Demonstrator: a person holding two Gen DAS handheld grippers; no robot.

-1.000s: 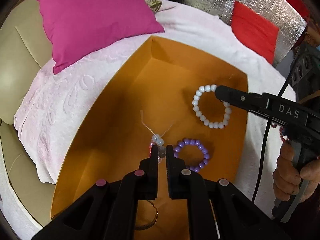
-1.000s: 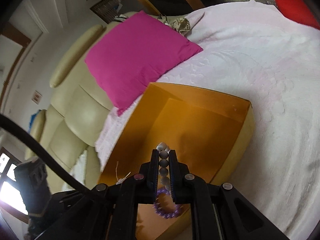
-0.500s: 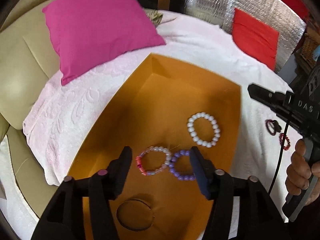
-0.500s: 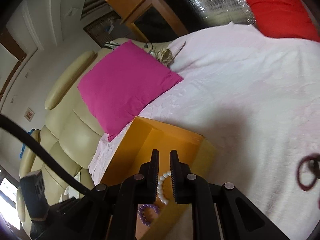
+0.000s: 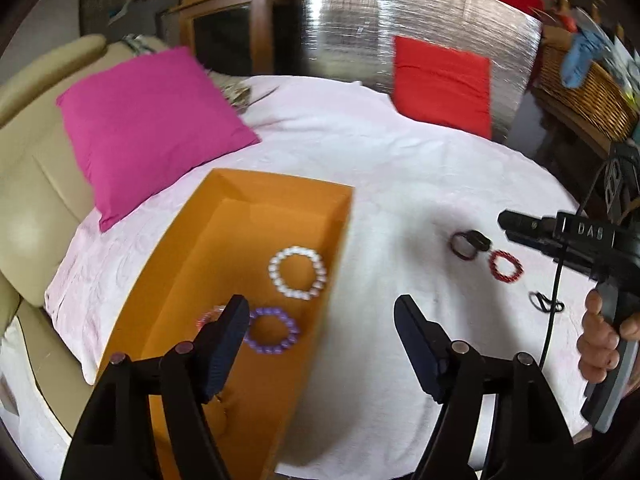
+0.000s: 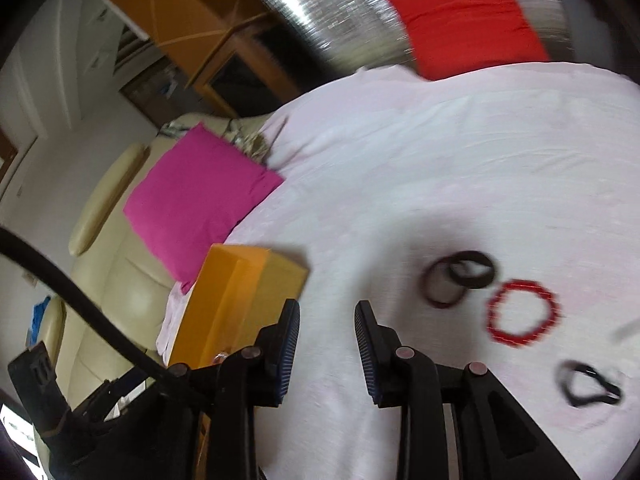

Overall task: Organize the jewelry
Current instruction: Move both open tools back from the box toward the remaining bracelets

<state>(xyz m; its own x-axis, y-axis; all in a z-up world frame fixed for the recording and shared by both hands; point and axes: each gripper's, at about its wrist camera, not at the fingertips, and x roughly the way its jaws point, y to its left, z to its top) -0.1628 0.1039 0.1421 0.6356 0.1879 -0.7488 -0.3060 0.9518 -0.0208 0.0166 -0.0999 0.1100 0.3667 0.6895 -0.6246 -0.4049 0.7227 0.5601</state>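
Note:
An orange box (image 5: 192,240) sits on the white bedspread and also shows in the right wrist view (image 6: 224,304). Inside lie a white bead bracelet (image 5: 297,273), a purple bead bracelet (image 5: 272,330) and a pink one (image 5: 208,315) partly hidden by my finger. My left gripper (image 5: 320,320) is open and empty above the box's right wall. On the spread right of the box lie dark rings (image 6: 460,280), a red bead bracelet (image 6: 522,312) and a black hair tie (image 6: 592,386). My right gripper (image 6: 327,336) is open and empty, left of them; it also shows in the left view (image 5: 516,224).
A magenta pillow (image 5: 148,120) lies behind the box on a cream sofa (image 5: 28,184). A red cushion (image 5: 440,80) leans on a silver foil panel at the back. A wicker basket (image 5: 580,96) stands at the far right.
Both grippers let go of their bracelets in the box and opened. Both have pulled back and swung right, toward the jewelry lying on the spread.

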